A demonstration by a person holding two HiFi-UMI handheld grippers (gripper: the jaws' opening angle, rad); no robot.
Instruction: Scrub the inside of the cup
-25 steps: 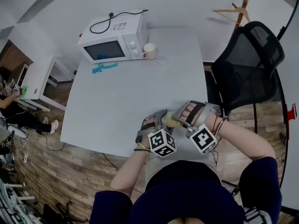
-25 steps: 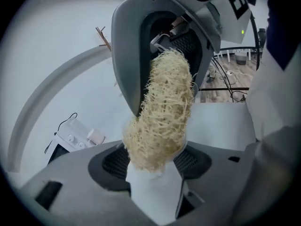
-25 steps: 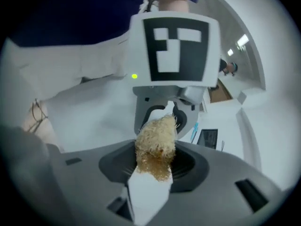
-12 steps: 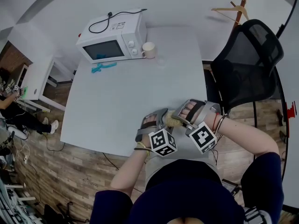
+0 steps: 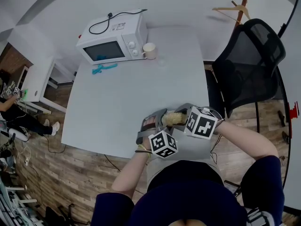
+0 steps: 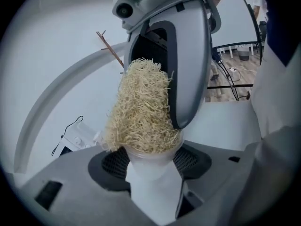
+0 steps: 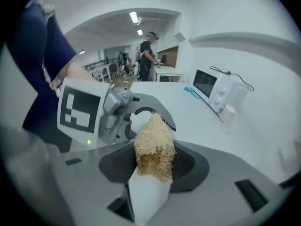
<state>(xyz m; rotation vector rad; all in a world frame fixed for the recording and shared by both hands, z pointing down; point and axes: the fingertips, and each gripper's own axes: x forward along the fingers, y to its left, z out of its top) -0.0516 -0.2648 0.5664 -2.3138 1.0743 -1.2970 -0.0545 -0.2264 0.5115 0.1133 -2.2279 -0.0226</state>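
Now, at the near edge of the surface, my left gripper jaws clasp the cup; my right gripper jaws pinch the loofah stuffed inside it

1. Coarse, tangled plant fibre, rough and matt: loofah scrubber.
2. Smooth translucent plastic: cup.
3. Smooth, matt white top: table.
4. White casing with slight sheen: microwave on the table.
5. Wood-grain planks: floor under the table.
6. Black mesh back: chair beside the table.
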